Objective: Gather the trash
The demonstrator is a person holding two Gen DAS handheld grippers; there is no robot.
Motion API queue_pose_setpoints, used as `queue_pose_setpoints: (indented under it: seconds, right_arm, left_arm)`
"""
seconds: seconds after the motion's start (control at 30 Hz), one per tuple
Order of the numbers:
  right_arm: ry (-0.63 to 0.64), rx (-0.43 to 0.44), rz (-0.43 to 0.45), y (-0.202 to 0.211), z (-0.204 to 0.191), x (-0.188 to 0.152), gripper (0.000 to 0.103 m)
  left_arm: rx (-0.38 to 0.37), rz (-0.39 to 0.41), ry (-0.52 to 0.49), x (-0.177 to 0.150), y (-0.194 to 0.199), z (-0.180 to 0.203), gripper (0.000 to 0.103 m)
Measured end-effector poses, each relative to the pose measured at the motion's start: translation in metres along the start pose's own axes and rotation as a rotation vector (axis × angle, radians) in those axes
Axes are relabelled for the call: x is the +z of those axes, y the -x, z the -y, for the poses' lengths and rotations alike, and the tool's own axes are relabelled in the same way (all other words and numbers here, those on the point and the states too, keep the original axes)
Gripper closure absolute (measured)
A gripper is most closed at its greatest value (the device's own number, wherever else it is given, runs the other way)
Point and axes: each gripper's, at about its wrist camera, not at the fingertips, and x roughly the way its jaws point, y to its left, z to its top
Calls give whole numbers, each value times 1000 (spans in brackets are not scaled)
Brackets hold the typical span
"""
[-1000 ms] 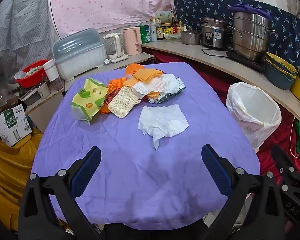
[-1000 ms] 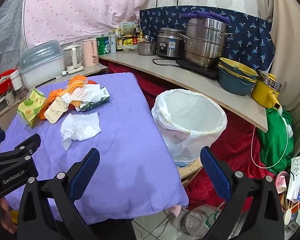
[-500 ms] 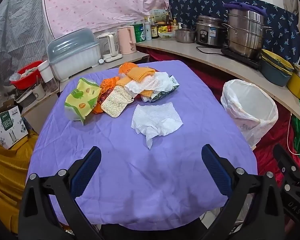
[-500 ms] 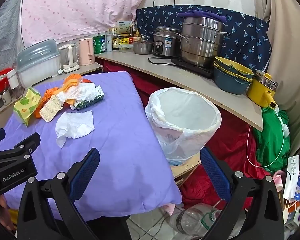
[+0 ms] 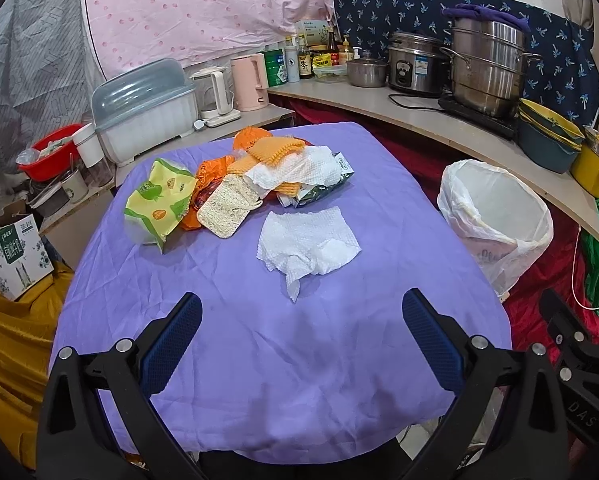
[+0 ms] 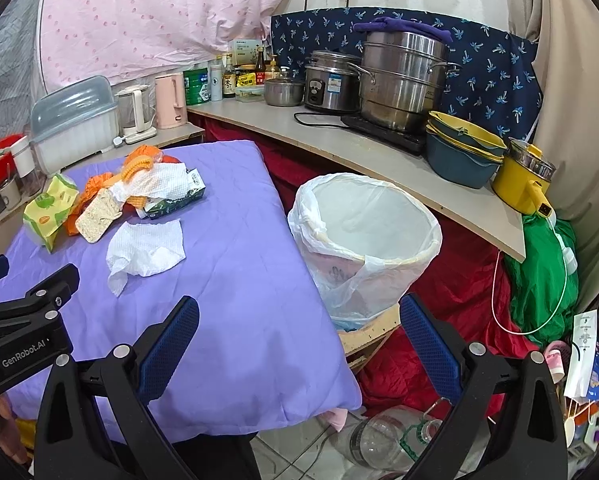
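A crumpled white paper towel (image 5: 307,246) (image 6: 147,246) lies alone on the purple tablecloth (image 5: 259,360). Behind it sits a pile: a yellow-green snack bag (image 5: 159,204), orange wrappers (image 5: 211,172), a beige sponge (image 5: 227,210), orange cloths (image 5: 275,150), another white towel (image 5: 299,170) and a green packet (image 5: 323,194). A bin lined with a white bag (image 5: 495,220) (image 6: 363,240) stands off the table's right side. My left gripper (image 5: 299,340) hovers open over the near table edge. My right gripper (image 6: 299,340) is open between table and bin. Both hold nothing.
A counter (image 6: 339,148) behind the bin carries pots, a rice cooker, stacked bowls and bottles. A dish box (image 5: 143,108), kettles and a red basin (image 5: 47,152) stand at the left. An empty plastic bottle (image 6: 379,436) lies on the floor under the right gripper.
Both grippers pulled back a little then eased forward again; the trash pile and bin shifted slightly in view. Nothing on the table has moved and both jaws stay open.
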Motion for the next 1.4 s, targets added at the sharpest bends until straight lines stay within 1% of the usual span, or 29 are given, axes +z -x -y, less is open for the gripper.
queue_pose_setpoints:
  seconds: [0.63, 1.4]
  right_arm:
    - [-1, 2, 0, -1, 0, 0, 7]
    - [0, -3, 1, -2, 0, 0, 7]
  left_arm:
    - [-12, -25, 16, -1, -4, -4, 7]
    - [-32, -13, 2, -2, -4, -3, 7]
